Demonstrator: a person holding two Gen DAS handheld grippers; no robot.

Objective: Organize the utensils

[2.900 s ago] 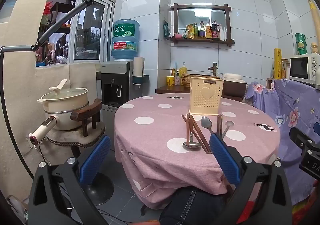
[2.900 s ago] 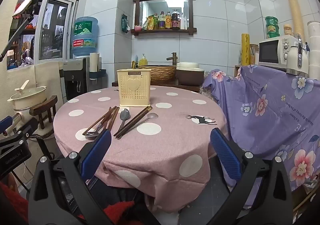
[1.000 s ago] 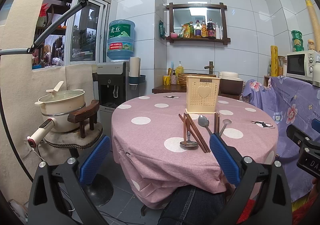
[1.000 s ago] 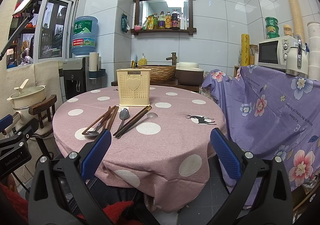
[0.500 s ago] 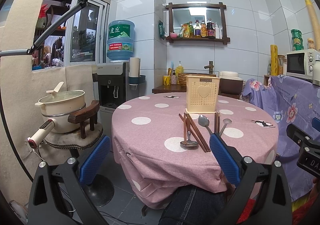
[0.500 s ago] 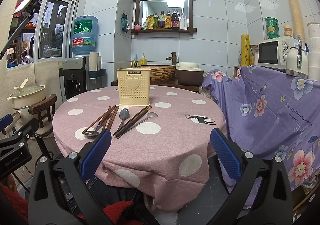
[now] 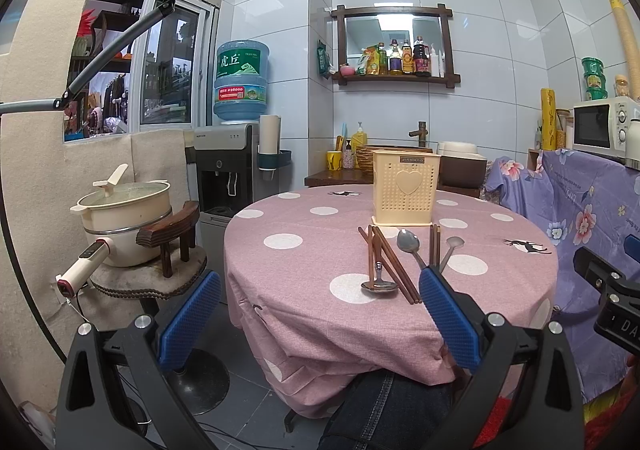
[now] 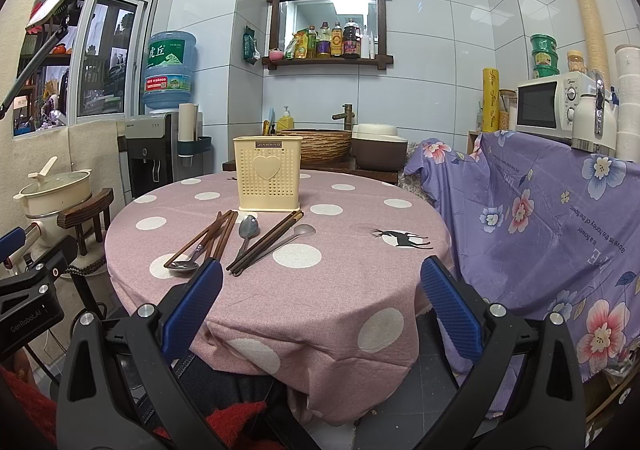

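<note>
A cream plastic utensil holder (image 7: pixel 405 187) (image 8: pixel 268 173) with a heart on its front stands upright on the round table (image 7: pixel 304 262) (image 8: pixel 352 270), which wears a pink polka-dot cloth. In front of it lie brown chopsticks (image 7: pixel 390 264) (image 8: pixel 202 240) and three metal spoons: one (image 7: pixel 409 242) (image 8: pixel 247 230) in the middle, one (image 7: pixel 378 284) (image 8: pixel 185 264) at the left, one (image 7: pixel 452 246) (image 8: pixel 298 232) at the right. A second chopstick pair (image 8: pixel 266 246) lies beside them. My left gripper (image 7: pixel 318 324) is open, held before the table's near edge, empty. My right gripper (image 8: pixel 320 304) is open and empty too.
A pot (image 7: pixel 124 217) sits on a stool (image 7: pixel 168 242) left of the table. A water dispenser (image 7: pixel 230 169) stands behind it. A purple floral cloth (image 8: pixel 540 226) covers the counter at the right, with a microwave (image 8: pixel 550 105) on top. A person's jeans-clad knee (image 7: pixel 392 406) is under the table edge.
Both views have shifted only slightly; the grippers stay open and nothing on the table has moved.
</note>
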